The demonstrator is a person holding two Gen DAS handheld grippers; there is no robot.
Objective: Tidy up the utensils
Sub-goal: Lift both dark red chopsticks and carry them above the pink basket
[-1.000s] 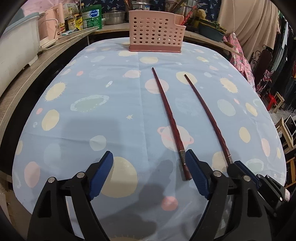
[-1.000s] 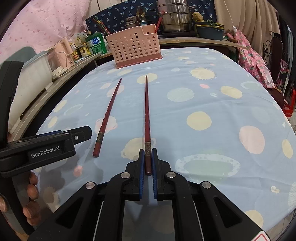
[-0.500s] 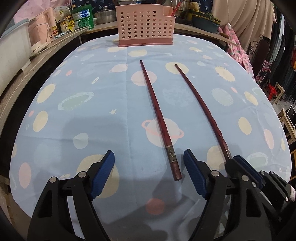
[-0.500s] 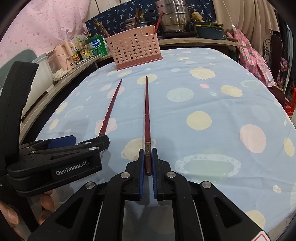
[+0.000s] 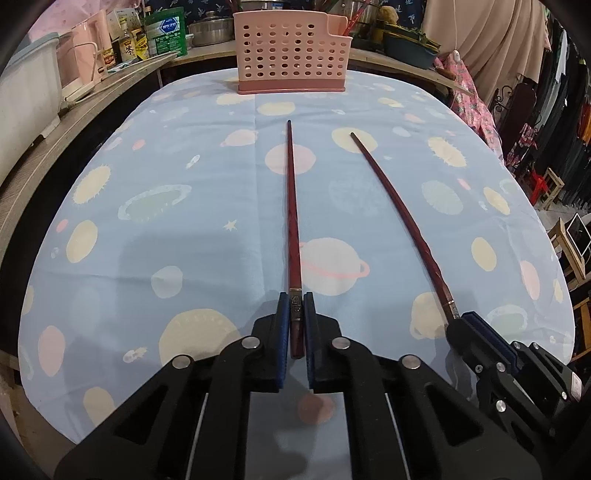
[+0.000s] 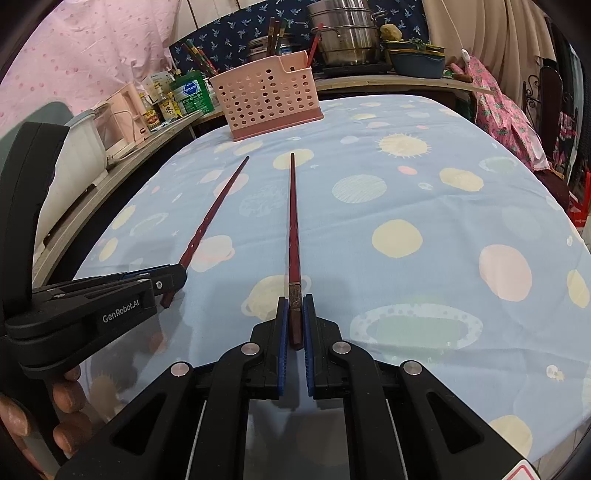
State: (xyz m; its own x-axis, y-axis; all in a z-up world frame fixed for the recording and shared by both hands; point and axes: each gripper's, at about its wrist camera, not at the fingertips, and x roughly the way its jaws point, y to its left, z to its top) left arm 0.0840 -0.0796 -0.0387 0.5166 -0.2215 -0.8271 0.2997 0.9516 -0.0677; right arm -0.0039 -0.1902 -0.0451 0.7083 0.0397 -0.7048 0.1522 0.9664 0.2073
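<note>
Two long dark-red chopsticks lie on the blue planet-print tablecloth (image 5: 184,229), tips pointing at the pink perforated utensil basket (image 5: 291,55) at the far edge. My left gripper (image 5: 296,306) is shut on the thick end of the left chopstick (image 5: 291,206). My right gripper (image 6: 295,308) is shut on the thick end of the right chopstick (image 6: 293,218). The right gripper (image 5: 465,325) and its chopstick (image 5: 399,214) show in the left wrist view. The left gripper (image 6: 173,275), the left chopstick (image 6: 218,206) and the basket (image 6: 269,99) show in the right wrist view.
A counter (image 5: 92,96) with bottles, a green canister (image 5: 164,31) and a white appliance runs along the left. Pots and a steamer (image 6: 347,37) stand behind the basket. A floral cloth (image 6: 506,122) and furniture are off the table's right edge.
My left gripper moved right over the left chopstick's thick end and closed on it. My right gripper stayed shut on its chopstick.
</note>
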